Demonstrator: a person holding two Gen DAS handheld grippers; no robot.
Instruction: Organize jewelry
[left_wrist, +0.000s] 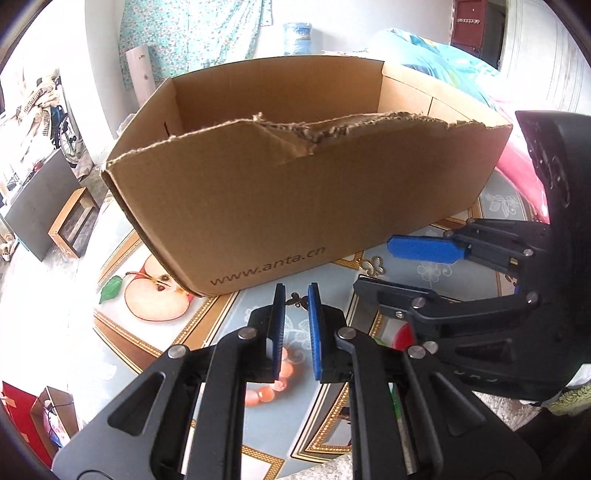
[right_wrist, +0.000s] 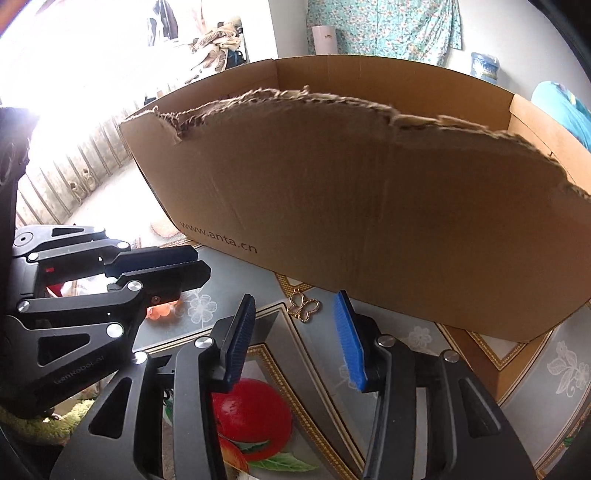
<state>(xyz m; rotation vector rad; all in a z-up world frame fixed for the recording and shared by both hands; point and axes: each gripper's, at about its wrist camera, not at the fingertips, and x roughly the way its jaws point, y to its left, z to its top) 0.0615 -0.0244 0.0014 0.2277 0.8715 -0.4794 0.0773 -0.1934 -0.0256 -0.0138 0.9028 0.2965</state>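
My left gripper (left_wrist: 296, 295) is nearly shut, its tips pinching a small dark charm (left_wrist: 297, 302). Pink beads of a bracelet (left_wrist: 275, 384) hang below the tips. They also show under that gripper (right_wrist: 201, 264) in the right wrist view as orange-pink beads (right_wrist: 160, 312). A gold butterfly-shaped pendant (right_wrist: 304, 306) lies on the table just in front of the cardboard box (right_wrist: 369, 203). My right gripper (right_wrist: 293, 308) stands open with the pendant between its fingertips, pads not touching it. The left wrist view shows the same pendant (left_wrist: 372, 266) between the right gripper's (left_wrist: 375, 267) fingers.
The box (left_wrist: 295, 192) has a torn front rim and "www.anta.cn" printed on it; it fills the table's far side. A fruit-printed table cover (left_wrist: 155, 295) lies under everything. The table's edge drops to the floor on the left, where a wooden frame (left_wrist: 70, 221) stands.
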